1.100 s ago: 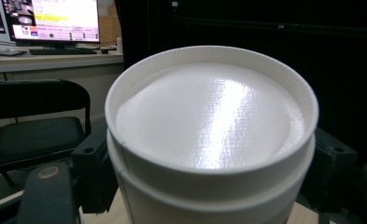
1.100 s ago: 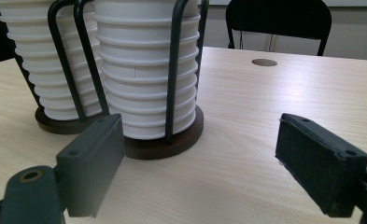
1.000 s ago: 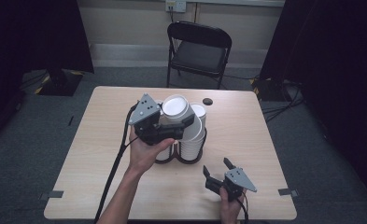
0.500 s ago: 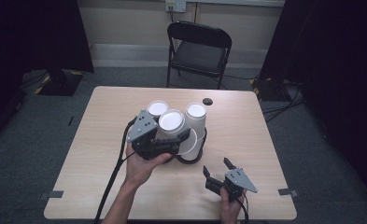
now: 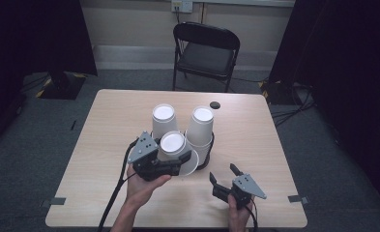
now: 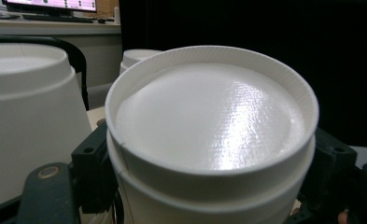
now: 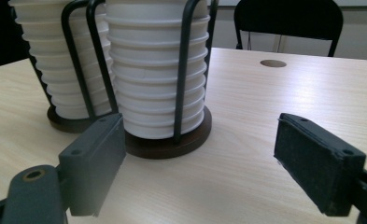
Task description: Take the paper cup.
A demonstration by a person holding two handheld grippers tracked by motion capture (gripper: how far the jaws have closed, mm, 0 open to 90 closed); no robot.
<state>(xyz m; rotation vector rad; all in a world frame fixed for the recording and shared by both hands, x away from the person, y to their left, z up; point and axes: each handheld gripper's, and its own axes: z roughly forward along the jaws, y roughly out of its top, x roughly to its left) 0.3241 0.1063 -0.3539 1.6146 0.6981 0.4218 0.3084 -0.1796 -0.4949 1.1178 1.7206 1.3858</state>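
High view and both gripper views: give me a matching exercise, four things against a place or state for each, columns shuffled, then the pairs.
Things:
1. left gripper
2. right gripper
3. folding chair
4. small dark hole

Places or states:
A. beyond the table's far edge
B. jaws apart, nothing between them
C. in the tabletop near its far edge
D. shut on an upside-down white paper cup

Pairs: 1-D, 2-B, 3-A, 4-C
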